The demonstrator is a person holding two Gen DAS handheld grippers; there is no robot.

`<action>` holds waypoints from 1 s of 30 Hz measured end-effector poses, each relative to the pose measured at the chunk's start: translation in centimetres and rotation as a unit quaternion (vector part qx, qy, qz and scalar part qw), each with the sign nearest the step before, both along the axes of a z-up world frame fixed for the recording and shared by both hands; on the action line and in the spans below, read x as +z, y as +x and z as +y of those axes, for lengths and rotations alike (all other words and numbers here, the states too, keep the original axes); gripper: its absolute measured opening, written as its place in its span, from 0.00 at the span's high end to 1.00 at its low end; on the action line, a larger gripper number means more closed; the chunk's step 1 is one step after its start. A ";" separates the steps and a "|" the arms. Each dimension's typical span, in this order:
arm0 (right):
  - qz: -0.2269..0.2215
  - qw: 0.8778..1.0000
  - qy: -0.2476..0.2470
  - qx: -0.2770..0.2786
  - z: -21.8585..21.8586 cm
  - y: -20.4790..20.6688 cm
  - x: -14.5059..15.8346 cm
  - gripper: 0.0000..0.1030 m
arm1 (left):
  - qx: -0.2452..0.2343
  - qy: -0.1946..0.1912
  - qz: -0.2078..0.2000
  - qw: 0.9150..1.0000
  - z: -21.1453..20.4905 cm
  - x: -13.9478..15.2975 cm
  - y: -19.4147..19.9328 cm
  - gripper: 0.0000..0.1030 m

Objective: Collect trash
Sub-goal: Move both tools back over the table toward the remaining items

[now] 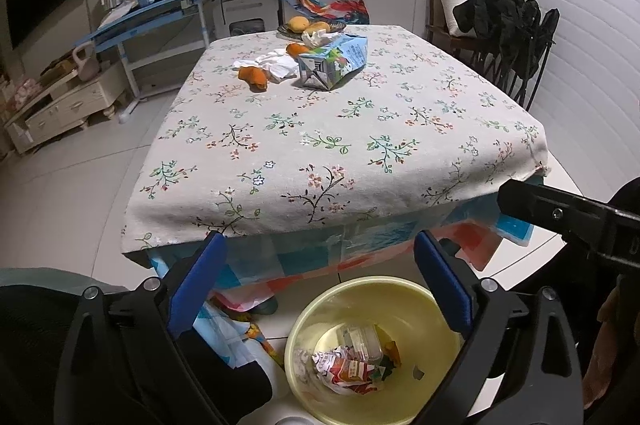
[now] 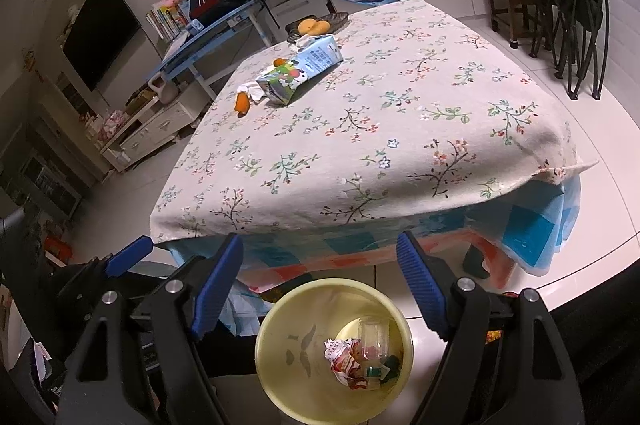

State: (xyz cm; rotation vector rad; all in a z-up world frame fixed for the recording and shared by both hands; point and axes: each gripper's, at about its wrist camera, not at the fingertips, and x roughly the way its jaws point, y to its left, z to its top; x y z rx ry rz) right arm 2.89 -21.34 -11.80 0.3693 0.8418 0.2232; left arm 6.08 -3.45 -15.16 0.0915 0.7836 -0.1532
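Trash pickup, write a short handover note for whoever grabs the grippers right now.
Left gripper: open, empty, above the yellow bin.
Right gripper: open, empty, also over the bin.
Done: a crumpled wrapper and a clear plastic container lie in the bin on the floor by the table's near edge.
Left: orange peels and used tissues at the far end, beside the tissue box. The fruit plate probably stays.

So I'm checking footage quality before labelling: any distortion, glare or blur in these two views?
Left wrist view: strong fisheye bending, dark corners, tablecloth sharp. Right wrist view: same curvature, glare on the white floor, yellow bin contents readable.
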 end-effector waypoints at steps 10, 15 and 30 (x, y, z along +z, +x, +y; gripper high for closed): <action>-0.012 1.000 -0.001 0.001 0.7 0.2 0.7 0.26 | 0.012 -0.012 -0.005 1.000 0.4 0.5 0.2 0.10; -0.030 0.999 -0.006 0.010 1.2 0.7 1.8 0.26 | 0.020 -0.025 -0.013 0.999 1.0 1.3 0.7 0.08; -0.037 0.999 -0.019 0.031 1.1 5.5 2.8 0.23 | 0.077 -0.051 -0.012 0.996 4.6 2.9 7.2 0.07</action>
